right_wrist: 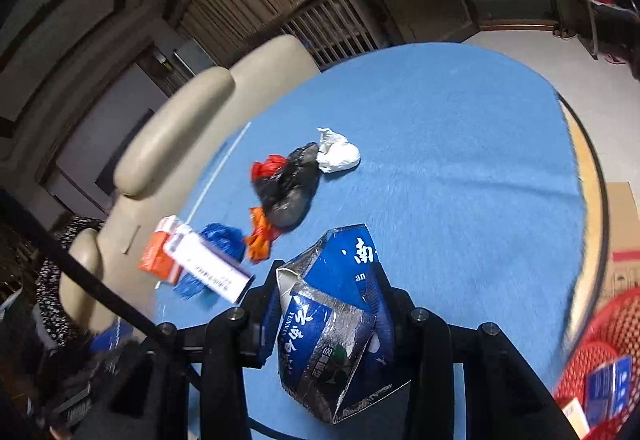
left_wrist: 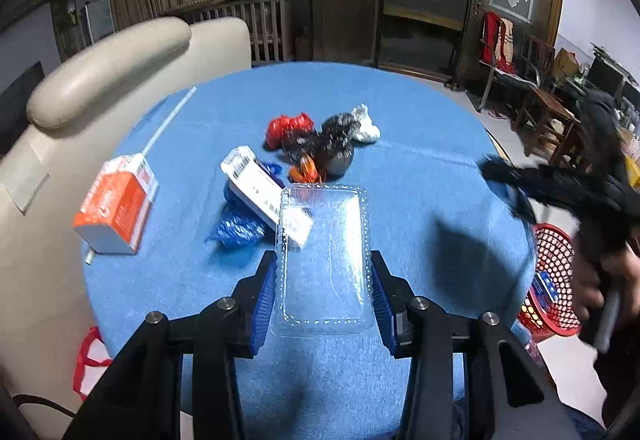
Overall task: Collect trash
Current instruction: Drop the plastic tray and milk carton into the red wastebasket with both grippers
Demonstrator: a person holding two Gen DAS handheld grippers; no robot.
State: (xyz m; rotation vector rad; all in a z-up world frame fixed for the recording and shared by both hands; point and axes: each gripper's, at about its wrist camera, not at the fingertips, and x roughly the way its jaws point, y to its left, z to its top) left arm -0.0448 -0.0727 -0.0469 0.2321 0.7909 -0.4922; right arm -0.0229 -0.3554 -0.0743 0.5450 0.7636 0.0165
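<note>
While the round table under its blue cloth (left_wrist: 420, 167) carries most of the litter, each tool already has a piece between its blue pads. Going from the left in the left wrist view, an orange-and-white paper carton (left_wrist: 116, 203) lies on its side near the cloth's edge, then a crumpled blue foil wrapper (left_wrist: 238, 228) partly under a long white box with a barcode (left_wrist: 256, 183), then a heap of red, black and orange plastic bags (left_wrist: 316, 147) with a white crumpled bag (left_wrist: 366, 125) at its far right. Nearest the camera, a clear rectangular plastic clamshell tray (left_wrist: 324, 260) sits between the fingers of the left gripper (left_wrist: 324, 280), which press against its two long sides; whether it rests on the cloth or is lifted cannot be told. At the right edge, a red plastic mesh basket (left_wrist: 554, 280) stands beside the table. Only the right wrist view shows what the blurred right gripper (right_wrist: 326, 300) holds: a torn blue-and-silver foil-lined carton with white characters (right_wrist: 332, 324), crushed and clamped between its fingers above the cloth. That view also shows blue boxes (right_wrist: 610, 382) lying inside the basket.
</note>
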